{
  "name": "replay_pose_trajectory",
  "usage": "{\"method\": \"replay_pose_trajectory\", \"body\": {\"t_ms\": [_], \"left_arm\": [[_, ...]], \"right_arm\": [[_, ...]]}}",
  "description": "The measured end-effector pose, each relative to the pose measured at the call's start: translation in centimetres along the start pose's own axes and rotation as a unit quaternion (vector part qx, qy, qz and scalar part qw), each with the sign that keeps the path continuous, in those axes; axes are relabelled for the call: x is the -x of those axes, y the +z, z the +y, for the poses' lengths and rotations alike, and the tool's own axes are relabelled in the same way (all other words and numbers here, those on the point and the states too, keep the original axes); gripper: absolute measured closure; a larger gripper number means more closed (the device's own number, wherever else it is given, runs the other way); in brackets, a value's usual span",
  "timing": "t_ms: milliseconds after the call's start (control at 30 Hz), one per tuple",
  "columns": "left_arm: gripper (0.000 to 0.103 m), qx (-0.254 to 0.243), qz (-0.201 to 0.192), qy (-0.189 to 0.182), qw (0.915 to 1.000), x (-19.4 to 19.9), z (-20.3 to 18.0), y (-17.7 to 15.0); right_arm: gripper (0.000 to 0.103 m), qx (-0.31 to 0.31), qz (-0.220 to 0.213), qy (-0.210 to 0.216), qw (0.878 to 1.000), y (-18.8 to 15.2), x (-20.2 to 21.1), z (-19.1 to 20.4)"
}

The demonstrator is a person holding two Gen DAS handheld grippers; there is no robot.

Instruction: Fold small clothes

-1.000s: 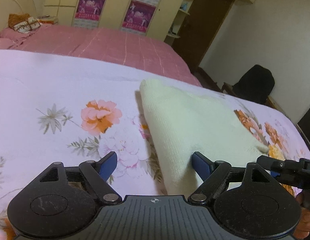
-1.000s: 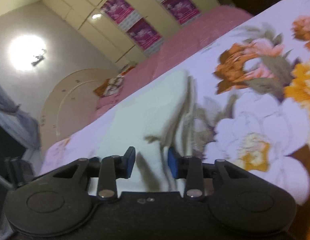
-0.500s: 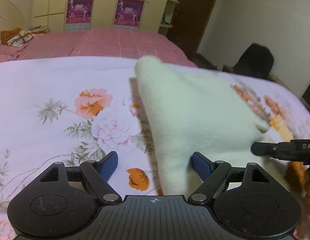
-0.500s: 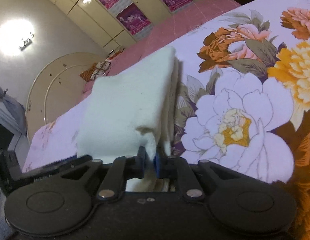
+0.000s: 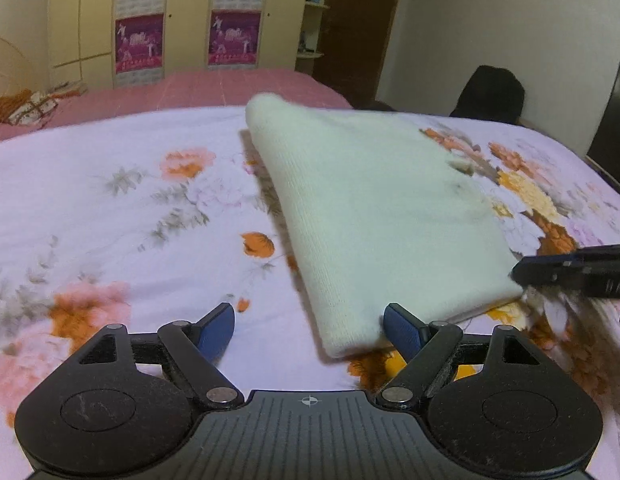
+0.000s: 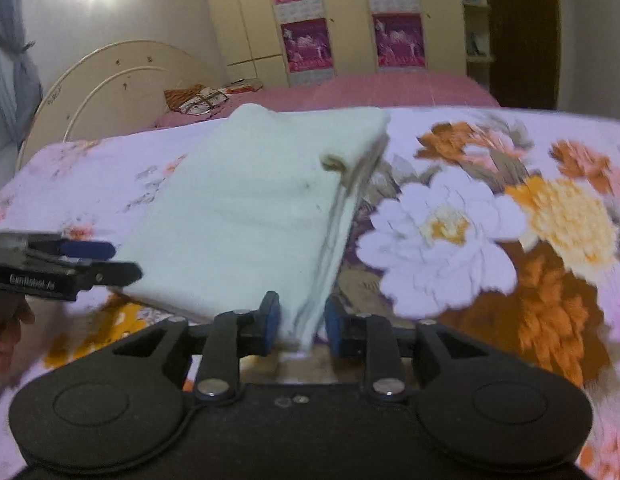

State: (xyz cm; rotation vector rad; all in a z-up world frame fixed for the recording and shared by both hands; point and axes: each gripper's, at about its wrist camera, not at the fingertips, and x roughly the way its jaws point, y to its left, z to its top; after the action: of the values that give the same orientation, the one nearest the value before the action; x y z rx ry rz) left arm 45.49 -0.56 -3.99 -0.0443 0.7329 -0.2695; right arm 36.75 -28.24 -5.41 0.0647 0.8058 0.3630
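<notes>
A floral bedsheet (image 5: 109, 184) covers the near bed, with a pink bed (image 5: 213, 88) and a wardrobe (image 5: 181, 20) beyond. The folded cream garment (image 5: 370, 208) lies flat on the sheet, its stacked edges facing right in the right wrist view. Left gripper (image 5: 309, 326): fingers spread wide, the right pad just beside the garment's near corner, nothing clamped. Right gripper (image 6: 297, 324): jaws have just been opening, the garment's near corner between the blue pads (image 6: 271, 320), with a gap visible at the right pad.
</notes>
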Motion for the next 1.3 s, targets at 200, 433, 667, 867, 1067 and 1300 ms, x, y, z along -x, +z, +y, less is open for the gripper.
{"method": "replay_pose_trajectory", "body": {"t_ms": [200, 433, 667, 867, 1067, 1300], "left_arm": [[0.022, 0.096, -0.037, -0.035, 0.9941, -1.4, 4.7, 5.7], [0.022, 0.271, 0.057, -0.15, 0.949, -8.6, 9.3, 8.3], [0.022, 0.267, 0.049, -0.155, 0.95, -10.1, 9.4, 8.3], [0.055, 0.18, 0.063, -0.115, 0.9749, -10.7, 6.5, 10.5], [0.066, 0.021, 0.045, -0.031, 0.9983, -8.8, 1.7, 12.2], [0.069, 0.001, 0.023, -0.02, 0.9995, -5.6, 1.7, 12.9]], "right_arm": [[0.041, -0.115, -0.062, 0.028, 0.991, 3.9, 1.3, -3.3], [0.025, -0.3, -0.047, 0.117, 0.946, 8.0, -5.4, -9.3], [0.033, -0.281, 0.03, 0.147, 0.948, 8.5, -10.0, -10.6], [0.05, -0.211, 0.048, 0.126, 0.968, 10.0, -10.9, -8.9], [0.07, -0.118, 0.039, 0.056, 0.991, 11.0, -9.8, -4.4], [0.076, -0.029, 0.003, -0.01, 1.0, 11.6, -7.6, 0.7]]}}
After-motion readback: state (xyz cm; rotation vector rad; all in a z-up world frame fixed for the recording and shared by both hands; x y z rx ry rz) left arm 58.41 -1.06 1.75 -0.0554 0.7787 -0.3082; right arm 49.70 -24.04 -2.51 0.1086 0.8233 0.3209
